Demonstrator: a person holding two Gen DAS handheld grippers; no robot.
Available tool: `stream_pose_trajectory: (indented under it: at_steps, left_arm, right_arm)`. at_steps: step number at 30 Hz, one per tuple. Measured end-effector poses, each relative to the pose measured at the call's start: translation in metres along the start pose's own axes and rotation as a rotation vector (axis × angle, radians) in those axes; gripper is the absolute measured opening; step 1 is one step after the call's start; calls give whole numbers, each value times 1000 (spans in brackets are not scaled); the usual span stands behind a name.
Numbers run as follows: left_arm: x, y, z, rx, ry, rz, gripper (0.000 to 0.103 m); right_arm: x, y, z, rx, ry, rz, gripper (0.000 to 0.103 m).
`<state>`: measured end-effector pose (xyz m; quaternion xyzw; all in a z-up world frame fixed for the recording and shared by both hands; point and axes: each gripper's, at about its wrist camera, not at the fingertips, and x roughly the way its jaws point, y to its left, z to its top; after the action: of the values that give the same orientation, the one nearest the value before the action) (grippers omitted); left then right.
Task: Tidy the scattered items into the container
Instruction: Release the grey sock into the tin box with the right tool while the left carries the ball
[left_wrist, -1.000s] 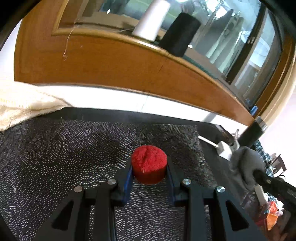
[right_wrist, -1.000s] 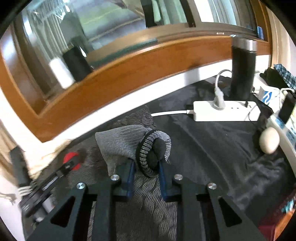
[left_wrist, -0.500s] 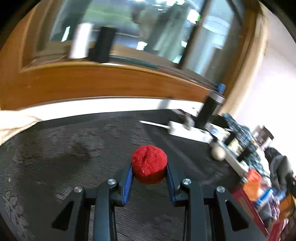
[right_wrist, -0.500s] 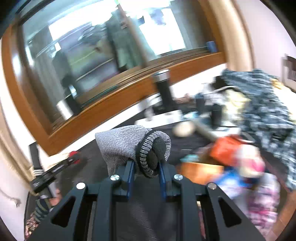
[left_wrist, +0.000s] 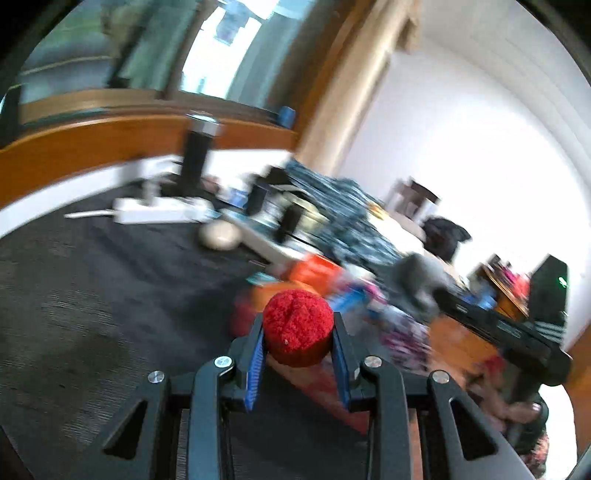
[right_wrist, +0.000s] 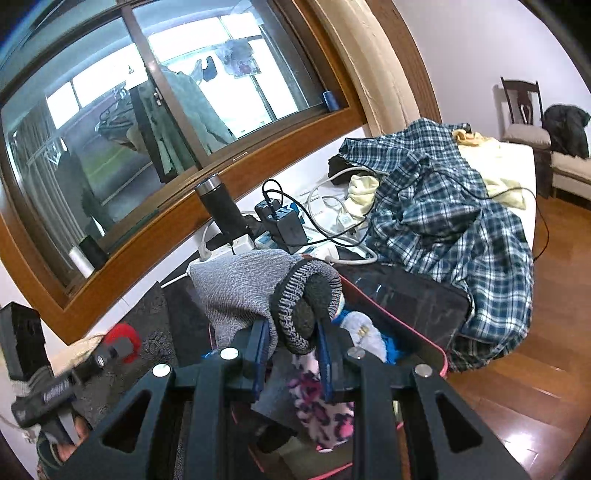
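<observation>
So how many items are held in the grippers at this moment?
2. A red fuzzy ball sits between the left gripper fingers; a rolled grey sock sits in the right gripper, above the container.

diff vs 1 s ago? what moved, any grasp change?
Both views swung from the dark mat toward the cluttered side. The right hand-held gripper now hangs over the red-rimmed bin of soft items; the left hand-held gripper is nearing it. No grasp change: left stays shut on the red ball, right on the grey sock.
</observation>
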<state>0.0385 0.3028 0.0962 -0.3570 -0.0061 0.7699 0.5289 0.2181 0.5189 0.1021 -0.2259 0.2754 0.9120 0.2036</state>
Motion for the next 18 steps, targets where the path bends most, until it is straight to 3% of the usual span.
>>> stream_pose_trajectory:
  at_steps: [6, 10, 13, 18]
  left_arm:
    - [43, -60, -16, 65, 104, -82, 33]
    - [72, -64, -24, 51, 158, -49, 33]
    - [83, -58, -30, 39, 195, -31, 51]
    - [76, -58, -34, 44, 183, -20, 52]
  right_arm:
    - [-4, -18, 2, 25, -28, 20, 25]
    - [-8, -20, 1, 15, -49, 29, 25]
    - [-6, -18, 0, -4, -57, 36, 25]
    - [2, -14, 3, -17, -54, 53, 25]
